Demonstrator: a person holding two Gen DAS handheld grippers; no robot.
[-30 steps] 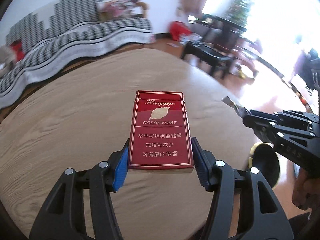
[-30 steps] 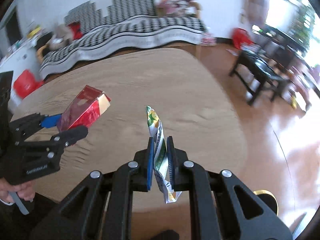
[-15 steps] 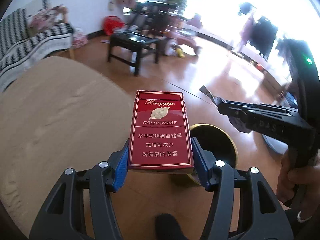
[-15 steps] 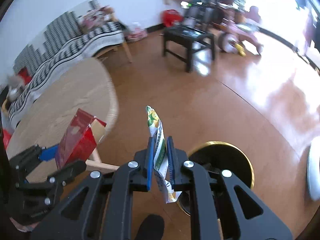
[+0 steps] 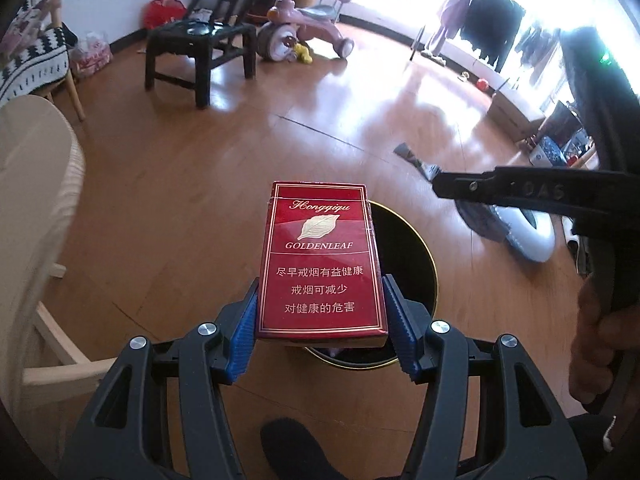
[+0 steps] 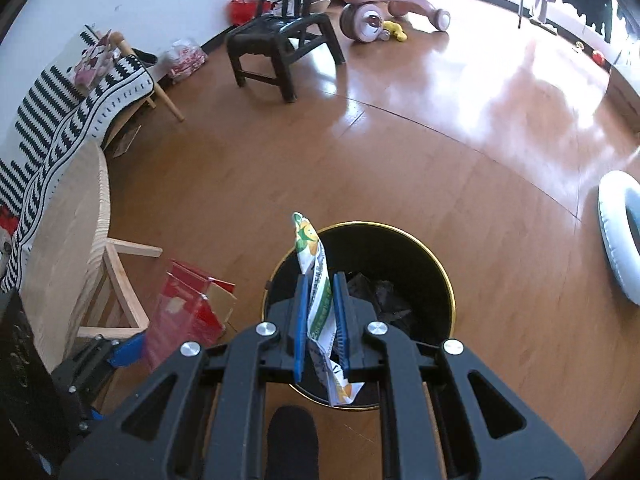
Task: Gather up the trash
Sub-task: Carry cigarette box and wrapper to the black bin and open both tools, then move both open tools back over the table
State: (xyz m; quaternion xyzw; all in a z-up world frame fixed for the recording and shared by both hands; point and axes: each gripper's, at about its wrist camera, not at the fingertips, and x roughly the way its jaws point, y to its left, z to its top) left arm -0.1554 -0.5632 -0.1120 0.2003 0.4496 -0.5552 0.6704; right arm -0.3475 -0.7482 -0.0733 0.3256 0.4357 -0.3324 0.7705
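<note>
Wide glossy wood floor (image 6: 400,168), warm brown, streaked with window glare. At the left edge, pale round tabletop (image 6: 60,216) with visible grain; nothing of the trash seen on the slice in view. Round black bin (image 6: 440,280) with a thin gold rim standing on the floor, dark crumpled bag or lining inside, almost straight below both tools.

Left tool (image 5: 320,332) clamped on a red pack (image 5: 322,260): stiff rectangular card, glossy, gold lettering and a leaf emblem, blue ribbed pads against its two long sides, far end over the bin's mouth. Same pack blurred red in the right view, beside the bin rather than over its centre.

Right tool (image 6: 320,312) pinching a wrapper (image 6: 316,280): thin crinkled foil or plastic, white and green with an orange print, flattened between the pads, its upper tip and lower torn end sticking out free, hanging over the bin opening.

By the look of it, pick-up done for these two pieces, carry to the bin all but finished. Left: release of each over the opening, the pack probably after a slight shift further in.
</note>
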